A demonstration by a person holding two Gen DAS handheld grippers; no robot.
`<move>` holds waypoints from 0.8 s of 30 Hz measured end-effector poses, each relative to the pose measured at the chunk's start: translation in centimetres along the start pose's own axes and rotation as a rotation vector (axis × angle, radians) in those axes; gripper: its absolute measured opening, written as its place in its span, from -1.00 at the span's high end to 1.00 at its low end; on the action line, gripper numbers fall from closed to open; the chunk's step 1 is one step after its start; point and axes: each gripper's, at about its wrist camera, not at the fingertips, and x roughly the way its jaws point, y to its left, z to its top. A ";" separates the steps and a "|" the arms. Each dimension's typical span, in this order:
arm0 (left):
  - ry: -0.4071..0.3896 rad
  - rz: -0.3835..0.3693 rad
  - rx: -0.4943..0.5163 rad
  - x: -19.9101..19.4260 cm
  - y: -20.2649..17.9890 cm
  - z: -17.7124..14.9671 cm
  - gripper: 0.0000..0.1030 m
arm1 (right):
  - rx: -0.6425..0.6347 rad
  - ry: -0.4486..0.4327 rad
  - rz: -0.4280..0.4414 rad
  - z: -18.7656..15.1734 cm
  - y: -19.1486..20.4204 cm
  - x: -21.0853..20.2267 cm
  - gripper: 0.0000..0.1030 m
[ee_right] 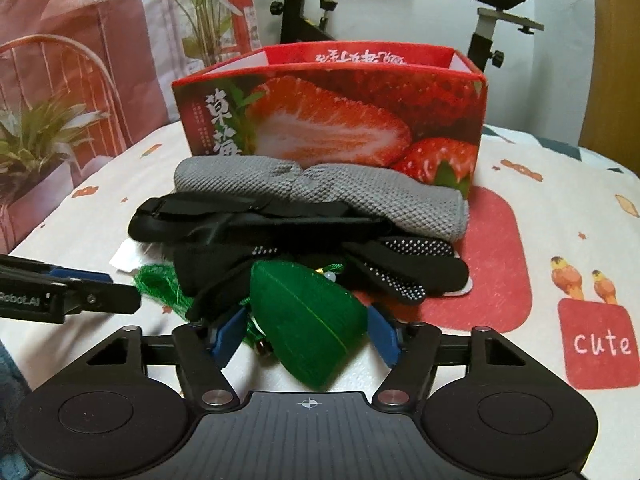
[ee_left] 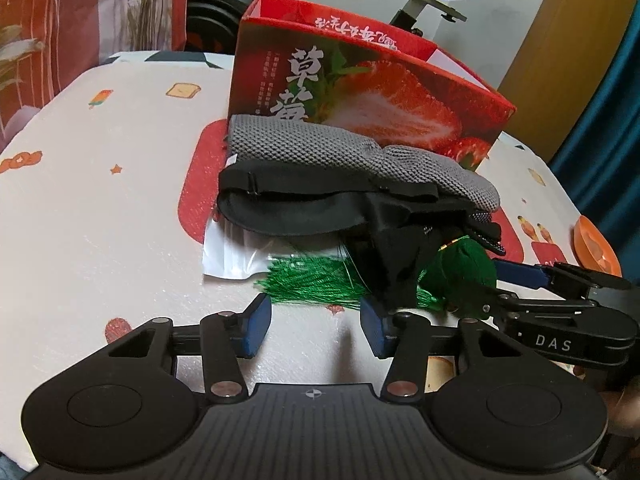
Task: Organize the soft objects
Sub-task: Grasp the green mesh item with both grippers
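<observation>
A green ornament lies at the front of a pile of soft things on the bed. My right gripper (ee_right: 306, 322) has its blue pads against both sides of the ornament's wrapped body (ee_right: 308, 316). At my left gripper (ee_left: 314, 306), the ornament's green tassel (ee_left: 312, 280) sits between the very tips and fills the gap. Only the cover shows further back between the pads. Behind the ornament lie black dotted gloves (ee_right: 404, 268), a black eye mask (ee_left: 288, 204) and a grey knitted cloth (ee_right: 320, 192). An open red strawberry box (ee_right: 332, 120) stands behind the pile.
A clear plastic bag (ee_left: 232, 256) pokes out under the mask. An orange dish (ee_left: 596, 248) sits at the right edge. The patterned bed cover (ee_left: 120, 208) spreads wide on the left. An exercise bike (ee_right: 496, 8) stands behind the box.
</observation>
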 end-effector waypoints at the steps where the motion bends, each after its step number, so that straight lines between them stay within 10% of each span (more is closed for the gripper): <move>1: 0.004 0.000 -0.001 0.1 0.0 0.0 -0.01 | 0.002 0.003 0.006 -0.1 0.0 0.0 -0.15; 24: -0.007 -0.069 -0.047 -0.6 0.1 0.6 0.15 | -0.068 0.079 0.175 -0.7 3.0 -0.1 -0.16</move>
